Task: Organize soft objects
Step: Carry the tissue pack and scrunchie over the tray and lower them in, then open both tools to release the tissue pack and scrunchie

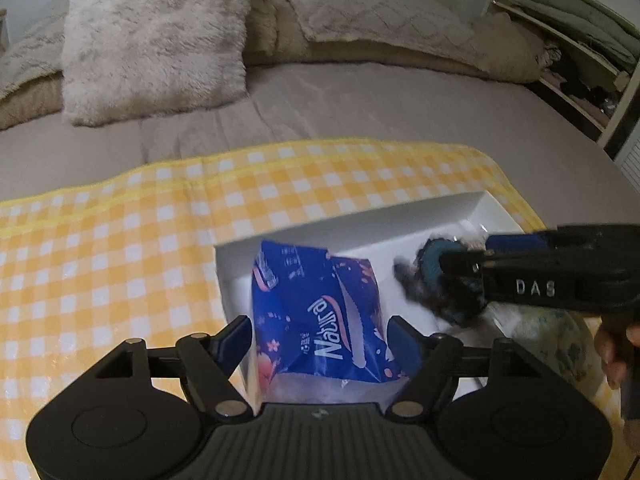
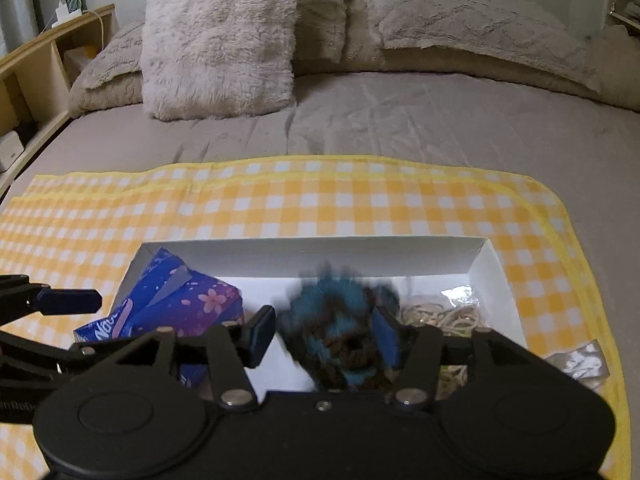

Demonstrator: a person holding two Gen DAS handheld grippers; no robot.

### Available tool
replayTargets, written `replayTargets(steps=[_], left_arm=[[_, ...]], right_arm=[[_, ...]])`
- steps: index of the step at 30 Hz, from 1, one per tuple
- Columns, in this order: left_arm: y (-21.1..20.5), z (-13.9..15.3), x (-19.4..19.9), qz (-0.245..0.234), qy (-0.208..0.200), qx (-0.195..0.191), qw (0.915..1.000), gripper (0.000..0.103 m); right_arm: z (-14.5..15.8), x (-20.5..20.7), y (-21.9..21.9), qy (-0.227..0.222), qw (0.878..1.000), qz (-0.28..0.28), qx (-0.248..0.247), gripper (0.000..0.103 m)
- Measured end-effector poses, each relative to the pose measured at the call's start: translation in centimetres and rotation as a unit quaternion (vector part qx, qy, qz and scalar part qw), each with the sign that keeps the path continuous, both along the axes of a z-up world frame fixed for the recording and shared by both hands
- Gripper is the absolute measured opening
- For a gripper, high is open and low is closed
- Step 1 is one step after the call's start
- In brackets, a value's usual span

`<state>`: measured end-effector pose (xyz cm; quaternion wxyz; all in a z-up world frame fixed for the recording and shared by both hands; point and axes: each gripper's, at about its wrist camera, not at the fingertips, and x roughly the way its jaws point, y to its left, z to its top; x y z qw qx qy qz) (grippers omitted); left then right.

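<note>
A blue tissue pack (image 1: pixel 320 312) printed "Natural" lies in the left end of a white cardboard box (image 1: pixel 360 216). My left gripper (image 1: pixel 320 344) is open around the pack's near end, one finger on each side. Right of it, in the box's middle, is a fuzzy teal and dark soft toy (image 2: pixel 336 320), blurred. My right gripper (image 2: pixel 324 336) straddles the toy with its jaws open; a gap shows at the left finger. In the left wrist view the right gripper (image 1: pixel 452 276) reaches in from the right over the toy (image 1: pixel 424 280). The pack (image 2: pixel 192 300) and left gripper (image 2: pixel 86 324) also show in the right wrist view.
The box (image 2: pixel 320 256) sits on a yellow checked cloth (image 2: pixel 320 200) on a grey bed. A heap of rubber bands (image 2: pixel 440 316) fills its right end, and crinkled plastic (image 2: pixel 580 360) lies outside it. A fluffy pillow (image 2: pixel 216 40) and blankets are behind. A person's hand (image 1: pixel 616 344) holds the right gripper.
</note>
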<state>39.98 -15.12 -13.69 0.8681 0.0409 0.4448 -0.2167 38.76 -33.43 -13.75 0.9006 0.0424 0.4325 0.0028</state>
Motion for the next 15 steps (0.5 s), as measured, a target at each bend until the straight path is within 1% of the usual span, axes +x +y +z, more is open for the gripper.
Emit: replayTargets(steps=[2,3,6,9,12,14,15], left_arm=[[0.0,-0.3,-0.1,-0.009,0.013,-0.002,0.9999,0.066],[-0.1,-0.5,-0.1,-0.011,0.022,-0.002,0.9997,0.061],[-0.3,-1.1,-0.2,-0.005,0.024,0.011,0.9996,0.056],[-0.1,-1.7,-0.1,0.003,0.028,-0.008,0.9996,0.055],[-0.4,-2.6,-0.1,0.005,0.017,-0.013,0.9998,0.055],[-0.6,-3.1,0.0,0.009,0.016,-0.015,0.9997,0.057],[-0.7,-3.1,0.0,0.011,0.015,-0.016,0.9997,0.069]], right_arm=[[0.2,-0.1,0.0,0.001,1.0,0.0,-0.001,0.056],[0.3,-0.2,0.0,0.002,1.0,0.001,0.002,0.056],[0.4,-0.5,-0.2,0.004,1.0,0.004,0.001,0.056],[0.6,-0.8,-0.4,0.005,1.0,0.006,-0.002,0.056],[0.6,-1.1,-0.6,0.007,1.0,0.007,-0.002,0.056],[0.5,-1.2,-0.7,0.01,1.0,0.011,-0.002,0.056],[0.5,-1.3,-0.7,0.011,1.0,0.013,-0.002,0.056]])
